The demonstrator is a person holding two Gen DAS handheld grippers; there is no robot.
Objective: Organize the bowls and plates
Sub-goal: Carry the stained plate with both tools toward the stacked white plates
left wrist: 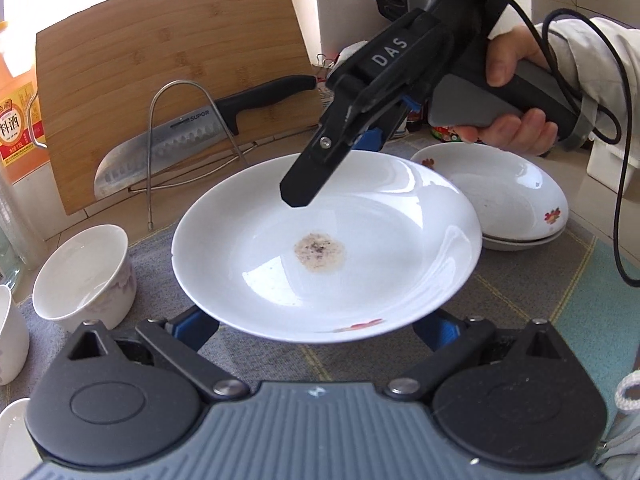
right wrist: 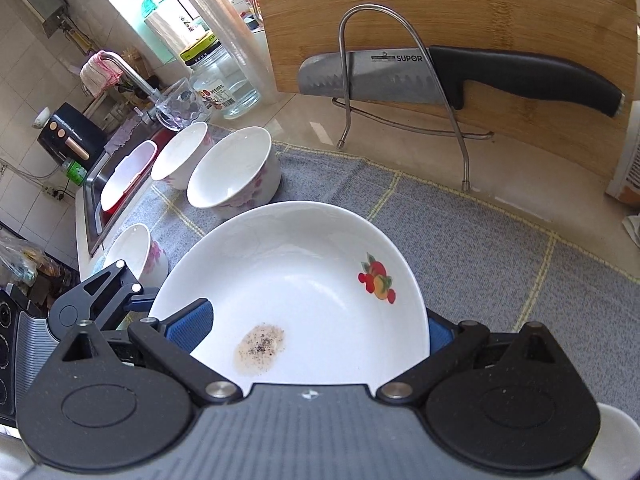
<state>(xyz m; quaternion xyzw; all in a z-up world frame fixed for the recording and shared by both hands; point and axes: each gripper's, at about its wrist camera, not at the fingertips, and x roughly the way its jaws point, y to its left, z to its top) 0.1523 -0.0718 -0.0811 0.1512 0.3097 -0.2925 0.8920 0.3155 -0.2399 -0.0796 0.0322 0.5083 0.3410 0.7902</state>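
A white plate [left wrist: 360,240] with a brown stain in its middle and a fruit print [right wrist: 378,282] hangs above the grey mat [right wrist: 460,232]. My right gripper [right wrist: 316,328] is shut on its rim, one blue pad [right wrist: 192,328] on top and the other underneath. In the left wrist view the right gripper [left wrist: 332,168] reaches in from the upper right, held by a hand. My left gripper [left wrist: 316,332] is open, both fingers spread wide under the plate's near edge with their tips hidden. It also shows as the left gripper [right wrist: 132,300] at the plate's left rim.
A stack of white plates [left wrist: 508,200] lies at the right. Several white bowls [right wrist: 232,172] stand on the mat's left side, one bowl [left wrist: 84,276] close to my left gripper. Behind are a wire rack [right wrist: 400,92] with a knife [right wrist: 460,76], a cutting board [left wrist: 168,80], jars and a sink [right wrist: 96,188].
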